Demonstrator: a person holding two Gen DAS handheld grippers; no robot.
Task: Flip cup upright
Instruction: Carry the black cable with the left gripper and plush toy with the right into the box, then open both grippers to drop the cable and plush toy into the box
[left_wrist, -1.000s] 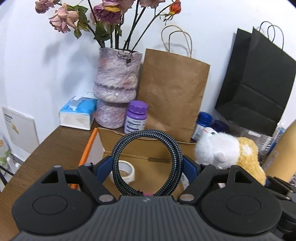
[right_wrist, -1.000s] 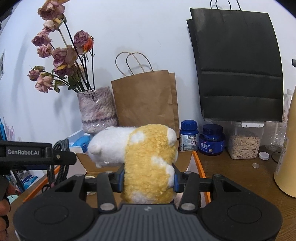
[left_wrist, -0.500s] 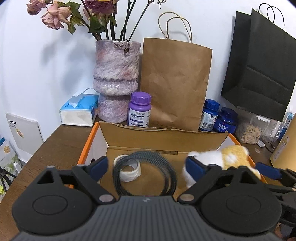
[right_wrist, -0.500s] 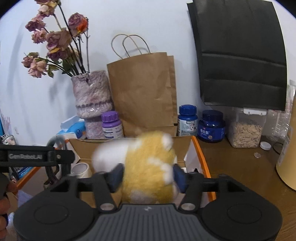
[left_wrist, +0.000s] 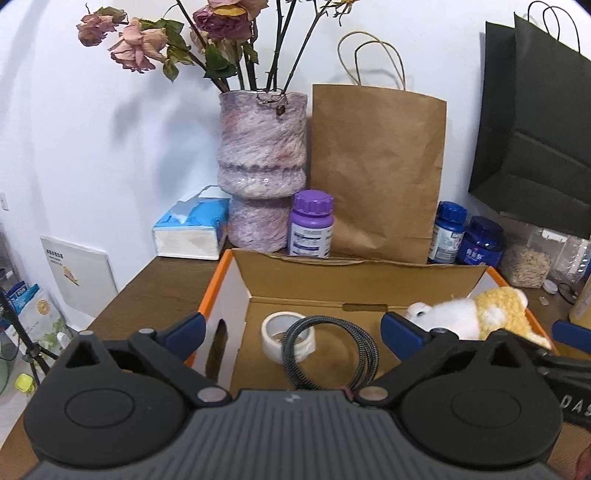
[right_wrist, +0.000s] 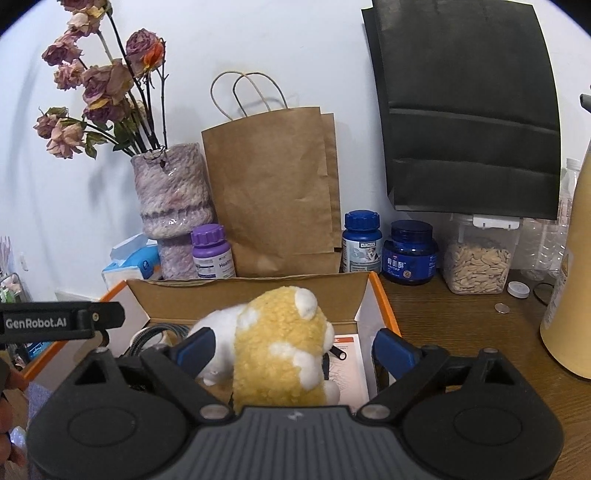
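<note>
Two wrist views of a cluttered wooden desk (left_wrist: 155, 291).

A black paper bag (right_wrist: 469, 110) hangs flat on the wall above the desk's far right corner. A brown paper bag (left_wrist: 376, 173) stands upright at the far edge, just beside a mottled purple vase (left_wrist: 262, 147) of dried roses.

An open cardboard box (left_wrist: 354, 275) with an orange outer rim sits on the desk in front of the vase and the brown bag. A yellow-and-white plush toy (right_wrist: 277, 343) rests in its right half, on a printed leaflet (right_wrist: 347, 358).

The left gripper (left_wrist: 291, 326) hovers at the box's near edge, its blue-tipped fingers spread wide with nothing between them. The right gripper (right_wrist: 293, 343) is also spread. The toy lies between its fingers, and the right finger stands clearly apart from the toy.

A blue tissue box (left_wrist: 190, 230) lies at the far left edge, touching the vase. A coiled braided cable (left_wrist: 328, 320) lies on the floor of the box, in its left half, overlapping a roll of white tape (left_wrist: 271, 343).

A purple-capped bottle (left_wrist: 312, 229) stands at the vase's foot. A blue-capped bottle (right_wrist: 362, 243) and a blue jar (right_wrist: 410, 251) stand right of the brown bag. A coin (right_wrist: 501, 308) lies on the bare desk to the right.

The cup cannot be made out in either view, so its place cannot be told.
</note>
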